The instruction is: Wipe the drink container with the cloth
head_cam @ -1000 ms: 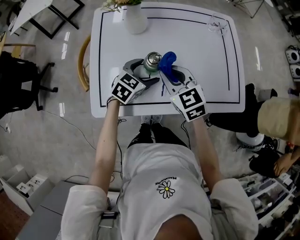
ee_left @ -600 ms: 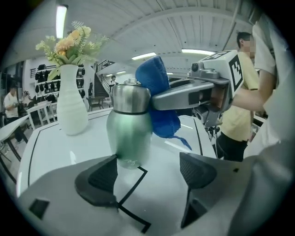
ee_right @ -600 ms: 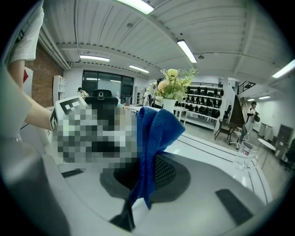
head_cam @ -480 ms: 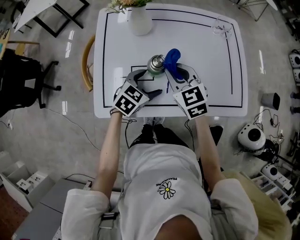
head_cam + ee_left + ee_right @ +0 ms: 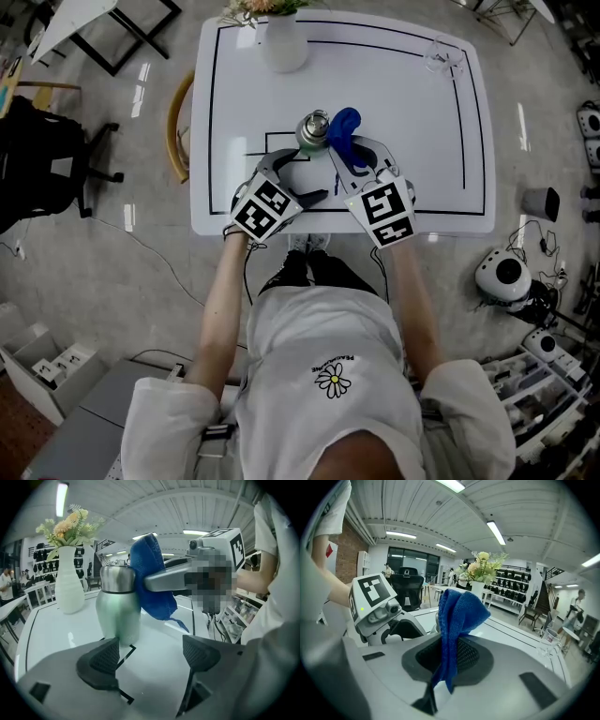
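The left hand-held gripper (image 5: 150, 656) has drawn back from the drink container (image 5: 119, 616).

Ceiling strip lights (image 5: 497, 532) are shining over a grey floor (image 5: 112, 281); a black chair (image 5: 37, 155) is standing near the white table (image 5: 441, 178).

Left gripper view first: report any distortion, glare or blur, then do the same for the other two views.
Left gripper view: fisheye with dark corners, soft sheen on the steel bottle, a mosaic patch right of the blue cloth. Right gripper view: ceiling lights bow, the cloth is sharp. Head view: even light on the white table, glare streaks on the floor.
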